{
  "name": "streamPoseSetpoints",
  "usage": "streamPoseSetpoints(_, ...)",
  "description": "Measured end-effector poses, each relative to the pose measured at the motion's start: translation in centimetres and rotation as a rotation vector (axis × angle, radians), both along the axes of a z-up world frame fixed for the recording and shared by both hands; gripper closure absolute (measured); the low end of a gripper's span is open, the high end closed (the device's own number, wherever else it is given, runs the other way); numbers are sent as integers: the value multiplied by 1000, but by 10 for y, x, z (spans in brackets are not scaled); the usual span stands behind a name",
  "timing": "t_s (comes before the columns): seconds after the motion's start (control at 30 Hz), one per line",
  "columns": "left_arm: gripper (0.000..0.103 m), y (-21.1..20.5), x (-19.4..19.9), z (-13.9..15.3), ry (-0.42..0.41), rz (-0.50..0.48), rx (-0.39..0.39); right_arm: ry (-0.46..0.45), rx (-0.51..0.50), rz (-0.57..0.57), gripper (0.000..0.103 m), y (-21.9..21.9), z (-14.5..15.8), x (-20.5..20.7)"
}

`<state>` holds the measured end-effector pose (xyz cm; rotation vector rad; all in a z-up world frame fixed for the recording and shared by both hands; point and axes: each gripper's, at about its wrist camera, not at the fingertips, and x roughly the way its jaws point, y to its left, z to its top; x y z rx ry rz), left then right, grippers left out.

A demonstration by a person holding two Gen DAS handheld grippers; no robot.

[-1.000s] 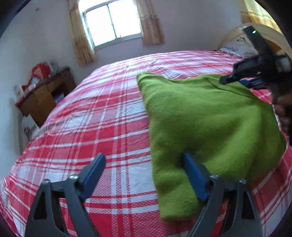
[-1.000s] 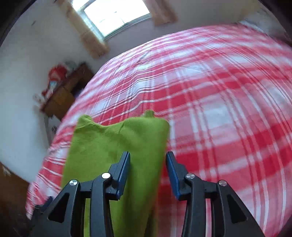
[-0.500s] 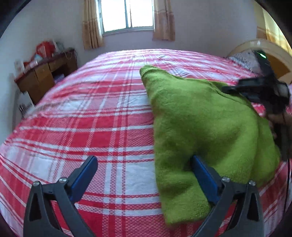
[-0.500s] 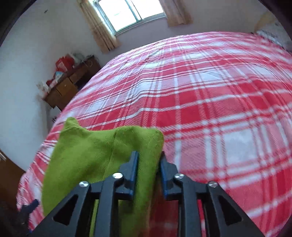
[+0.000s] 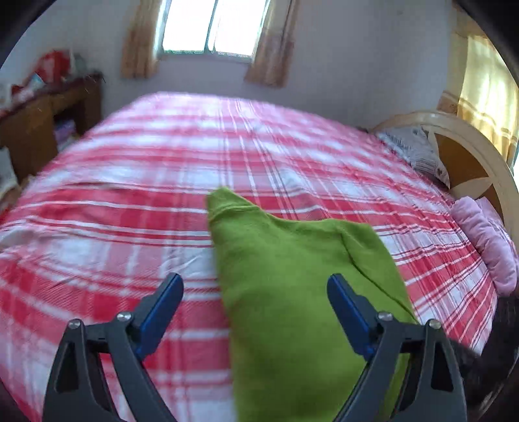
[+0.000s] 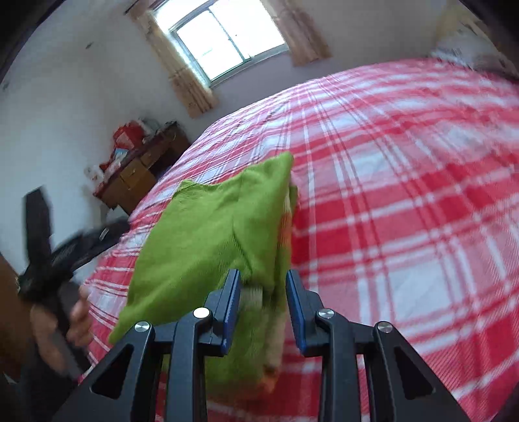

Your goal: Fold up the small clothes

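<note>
A green fleece garment [image 5: 292, 292] lies on the red plaid bed, running from mid-bed toward me. My left gripper [image 5: 256, 292] hovers over its near part. The jaws stand wide and are closing; the garment's left edge lies below the gap and neither pad touches it. In the right wrist view, my right gripper [image 6: 263, 285] is shut on a bunched edge of the green garment [image 6: 201, 233], which hangs lifted and doubled over. The left gripper [image 6: 48, 256] shows there as a dark blur at the left, held by a hand [image 6: 74, 318].
The plaid sheet [image 5: 129, 227] covers the whole bed. A wooden desk [image 5: 39, 130] with clutter stands by the left wall under a curtained window [image 5: 211, 26]. At the right are a round headboard [image 5: 470, 155], a pillow [image 5: 412, 146] and a pink cloth [image 5: 486, 240].
The left gripper's right finger has come out from the garment's edge, and the gripper has risen and swung. The right gripper closed on the garment and carried it across, leaving the left view.
</note>
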<state>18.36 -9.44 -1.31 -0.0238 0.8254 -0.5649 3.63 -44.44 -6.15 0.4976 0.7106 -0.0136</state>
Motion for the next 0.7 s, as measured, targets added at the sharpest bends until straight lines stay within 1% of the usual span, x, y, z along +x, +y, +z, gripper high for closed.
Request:
streamPoseSetpoints(0.03, 14, -9, 12, -12, 43, -5, 34, -5, 21, -10, 73, 1, -3, -4)
streamPoseSetpoints(0.07, 25, -14, 18, -22, 76, 3, 61, -2, 38, -22, 73, 3, -9, -9)
streamPoseSetpoints(0.1, 26, -20, 34, -44, 155, 9, 89, 4, 42, -37, 73, 4, -13, -13)
streamPoseSetpoints(0.13, 25, -19, 43, -57, 214, 8, 60, 1, 52, -55, 73, 6, -18, -19)
streamPoseSetpoints(0.17, 26, -15, 48, -58, 198, 14, 13, -12, 84, -70, 73, 6, -23, -26)
streamPoseSetpoints(0.2, 26, -16, 48, -57, 187, 6, 30, -17, 106, -83, 72, 6, -26, -31)
streamPoseSetpoints(0.23, 27, -21, 48, -56, 159, -2, 64, -22, 124, -97, 69, 5, -29, -36)
streamPoseSetpoints(0.3, 27, -28, 47, -58, 117, -14, 106, -41, 142, -118, 69, 4, -32, -44)
streamPoseSetpoints(0.37, 21, -30, 52, -57, 102, -24, 124, -48, 139, -125, 69, 5, -32, -46)
streamPoseSetpoints(0.4, 18, -27, 58, -57, 110, -22, 117, -49, 137, -126, 69, 6, -32, -46)
streamPoseSetpoints(0.43, 13, -24, 62, -56, 115, -13, 105, -53, 138, -127, 69, 6, -32, -47)
streamPoseSetpoints(0.47, 12, -24, 66, -56, 118, -7, 97, -61, 146, -127, 69, 4, -33, -46)
streamPoseSetpoints(0.53, 13, -15, 65, -49, 131, 0, 87, -84, 167, -131, 69, 1, -32, -51)
streamPoseSetpoints(0.57, 15, -11, 62, -44, 128, 1, 71, -104, 179, -137, 69, -1, -32, -56)
streamPoseSetpoints(0.6, 15, -6, 54, -36, 116, -7, 48, -123, 189, -142, 69, -3, -31, -59)
streamPoseSetpoints(0.7, 15, 5, 22, -20, 69, -83, -10, -183, 251, -154, 68, -10, -26, -66)
